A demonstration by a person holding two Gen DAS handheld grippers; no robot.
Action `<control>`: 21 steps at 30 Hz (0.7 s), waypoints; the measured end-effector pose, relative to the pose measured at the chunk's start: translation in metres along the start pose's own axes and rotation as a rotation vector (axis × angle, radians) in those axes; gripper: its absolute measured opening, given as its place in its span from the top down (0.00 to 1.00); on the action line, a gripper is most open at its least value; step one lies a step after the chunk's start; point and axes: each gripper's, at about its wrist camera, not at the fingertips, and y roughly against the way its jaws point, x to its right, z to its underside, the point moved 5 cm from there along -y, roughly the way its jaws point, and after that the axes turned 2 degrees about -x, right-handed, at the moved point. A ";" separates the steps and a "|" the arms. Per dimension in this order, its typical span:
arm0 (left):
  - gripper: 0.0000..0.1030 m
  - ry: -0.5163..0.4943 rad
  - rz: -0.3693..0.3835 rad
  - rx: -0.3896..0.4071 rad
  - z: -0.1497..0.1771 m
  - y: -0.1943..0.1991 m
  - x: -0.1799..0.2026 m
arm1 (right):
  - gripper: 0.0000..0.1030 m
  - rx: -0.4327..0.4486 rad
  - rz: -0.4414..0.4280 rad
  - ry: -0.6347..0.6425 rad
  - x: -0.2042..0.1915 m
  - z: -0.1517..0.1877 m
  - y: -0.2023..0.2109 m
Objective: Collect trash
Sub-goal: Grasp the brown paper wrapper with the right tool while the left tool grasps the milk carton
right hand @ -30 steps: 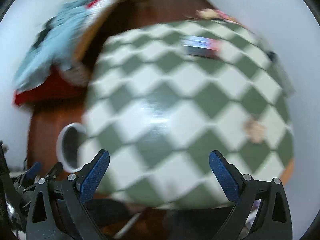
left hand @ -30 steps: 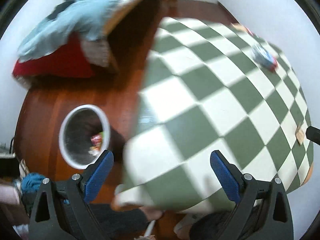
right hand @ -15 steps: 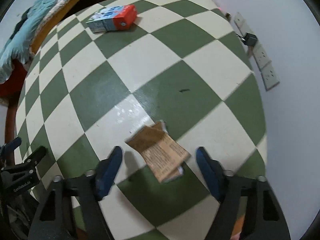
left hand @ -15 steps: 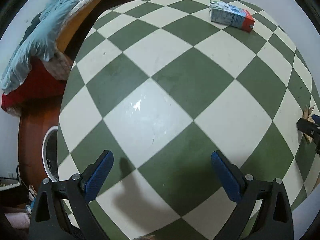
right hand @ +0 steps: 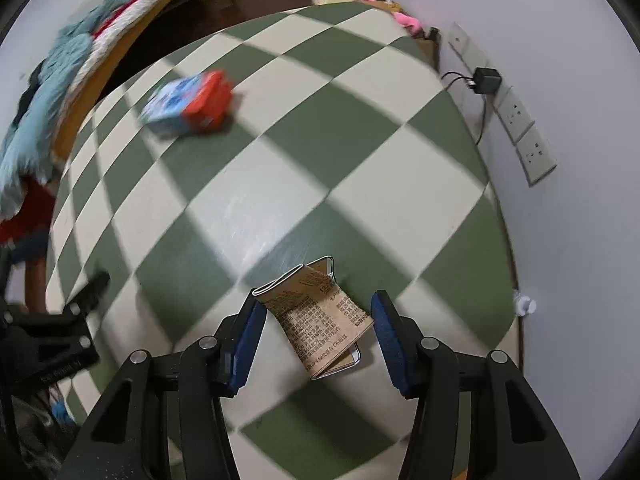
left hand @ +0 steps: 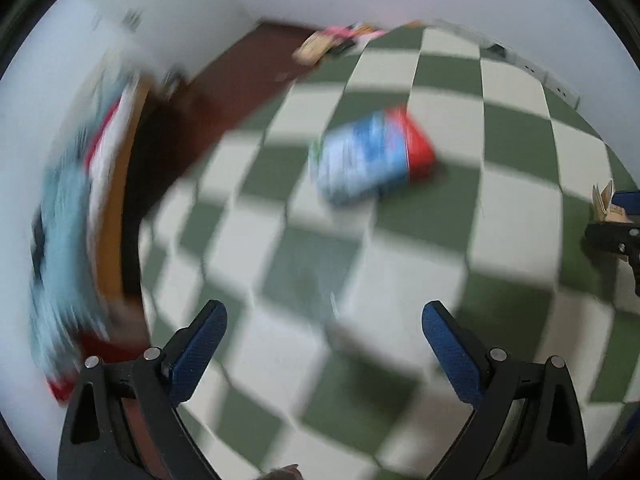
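Note:
A flattened brown paper carton (right hand: 320,316) with printed text sits between the blue pads of my right gripper (right hand: 318,320). The jaws have closed in around it; the left pad touches it and it looks lifted off the checkered floor (right hand: 280,184). A blue, white and red milk carton (right hand: 188,104) lies on its side farther off; the left wrist view shows it blurred ahead (left hand: 372,160). My left gripper (left hand: 324,352) is open and empty above the floor. The right gripper with the brown carton (left hand: 608,204) shows at that view's right edge.
A bed with light blue and red bedding (right hand: 60,72) stands at the left, on dark wooden flooring (left hand: 224,92). Wall sockets and a plugged charger (right hand: 486,80) are on the right wall. Pink and tan items (right hand: 380,4) lie at the far wall.
My right gripper has closed in on the brown carton and raised it. My left gripper has swung forward towards the milk carton; the bin seen a second ago is out of view.

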 end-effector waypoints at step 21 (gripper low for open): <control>0.37 -0.434 0.207 -0.074 -0.059 -0.049 0.024 | 0.46 -0.139 -0.012 -0.110 0.027 -0.069 -0.023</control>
